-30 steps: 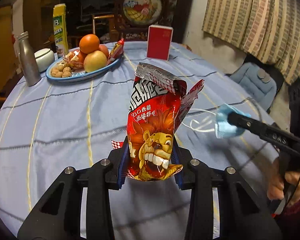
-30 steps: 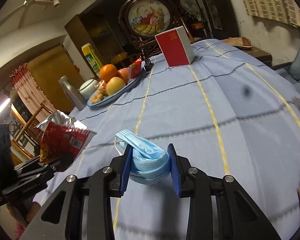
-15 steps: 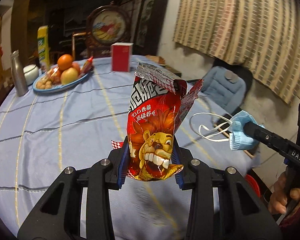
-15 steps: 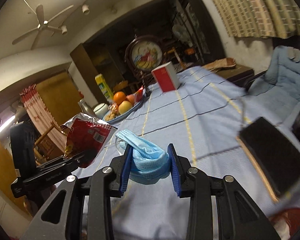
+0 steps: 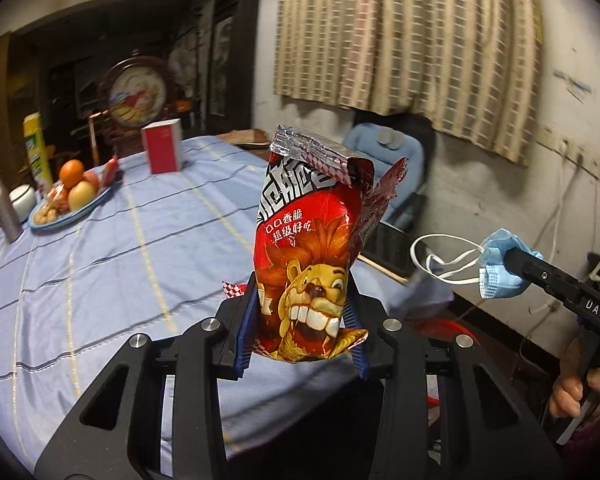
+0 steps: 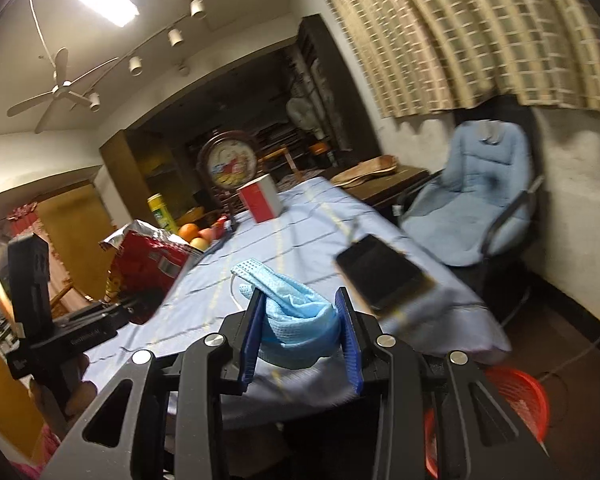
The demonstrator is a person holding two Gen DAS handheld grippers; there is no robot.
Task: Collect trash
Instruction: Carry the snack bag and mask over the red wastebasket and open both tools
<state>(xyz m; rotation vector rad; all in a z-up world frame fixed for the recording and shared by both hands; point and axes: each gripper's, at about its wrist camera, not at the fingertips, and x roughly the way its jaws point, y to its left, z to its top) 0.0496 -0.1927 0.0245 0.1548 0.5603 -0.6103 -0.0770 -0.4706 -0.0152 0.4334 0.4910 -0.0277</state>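
My left gripper [image 5: 302, 334] is shut on a red snack bag [image 5: 312, 248] with a lion face, held upright above the near edge of the table; the bag also shows in the right wrist view [image 6: 148, 264]. My right gripper [image 6: 300, 334] is shut on a crumpled blue face mask [image 6: 296, 312], which also shows in the left wrist view [image 5: 496, 268] with its white loops hanging. A red mesh trash basket [image 6: 516, 404] stands on the floor below the table edge, low right of my right gripper.
The table has a blue striped cloth [image 5: 100, 248]. On it are a fruit plate [image 5: 70, 204], a red box [image 5: 162, 152], a metal bottle [image 5: 2, 204] and a black tablet [image 6: 380, 276] near the edge. A blue padded chair [image 6: 472, 216] stands by the wall.
Both grippers have swung right and pulled back from the table with their loads. The table edge, chair and red basket have come into view.
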